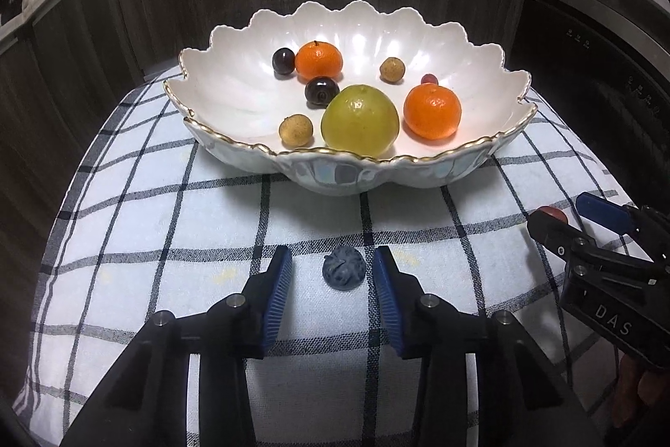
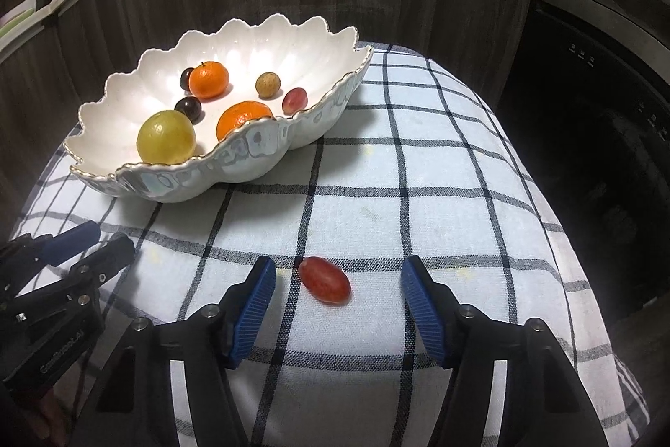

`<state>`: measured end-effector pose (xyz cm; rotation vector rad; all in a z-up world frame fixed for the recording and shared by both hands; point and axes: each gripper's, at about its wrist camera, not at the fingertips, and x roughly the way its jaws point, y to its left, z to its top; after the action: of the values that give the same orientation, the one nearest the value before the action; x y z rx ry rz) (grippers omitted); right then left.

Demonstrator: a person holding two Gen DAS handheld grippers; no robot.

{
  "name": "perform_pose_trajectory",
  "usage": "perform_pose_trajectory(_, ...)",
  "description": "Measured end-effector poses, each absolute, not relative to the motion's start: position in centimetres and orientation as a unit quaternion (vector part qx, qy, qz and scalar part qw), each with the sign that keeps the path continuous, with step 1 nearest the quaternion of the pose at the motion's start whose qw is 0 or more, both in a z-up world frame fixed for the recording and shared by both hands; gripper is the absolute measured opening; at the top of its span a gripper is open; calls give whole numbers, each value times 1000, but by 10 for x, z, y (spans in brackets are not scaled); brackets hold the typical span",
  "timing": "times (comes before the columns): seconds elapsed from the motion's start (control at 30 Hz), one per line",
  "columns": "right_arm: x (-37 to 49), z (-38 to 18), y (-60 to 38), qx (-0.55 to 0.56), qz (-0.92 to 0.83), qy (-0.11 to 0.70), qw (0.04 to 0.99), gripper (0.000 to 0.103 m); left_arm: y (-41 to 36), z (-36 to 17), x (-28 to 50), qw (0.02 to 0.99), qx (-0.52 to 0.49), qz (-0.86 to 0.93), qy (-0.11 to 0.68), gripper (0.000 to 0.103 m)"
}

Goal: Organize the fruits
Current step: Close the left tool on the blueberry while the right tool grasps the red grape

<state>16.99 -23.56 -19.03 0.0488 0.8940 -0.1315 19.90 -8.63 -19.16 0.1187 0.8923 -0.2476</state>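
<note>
Right gripper (image 2: 338, 281) jaws wide apart, red grape (image 2: 324, 280) between them on checked cloth (image 2: 439, 170), pads clear of it; grape's long axis runs diagonal, upper-left to lower-right. Left gripper (image 1: 333, 273) jaws narrower, flanking blueberry (image 1: 344, 267), small gaps both sides, crown facing camera. Scalloped bowl (image 1: 234, 145) beyond.

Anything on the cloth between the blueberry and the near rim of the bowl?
Nothing: in the left wrist view only bare checked cloth runs from the blueberry to the bowl.
</note>
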Motion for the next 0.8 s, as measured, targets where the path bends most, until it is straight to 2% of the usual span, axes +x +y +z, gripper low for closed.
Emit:
perform_pose_trajectory(0.17,172,-196,-235,21,-66,437,897,58,-87,-193,200,892,56,-119,431,38)
perform_pose_trajectory(0.33,173,-199,-235,21,-64,442,895,52,-90,-195,202,889,61,-120,438,32)
perform_pose_trajectory(0.43,174,-199,-235,20,-61,441,895,47,-91,-195,202,888,63,-123,438,28)
perform_pose_trajectory(0.67,174,-198,-229,10,-48,440,897,28,-93,-194,201,888,69,-124,437,22)
perform_pose_trajectory(0.8,174,-198,-227,11,-47,440,897,27,-93,-194,202,888,69,-124,436,22)
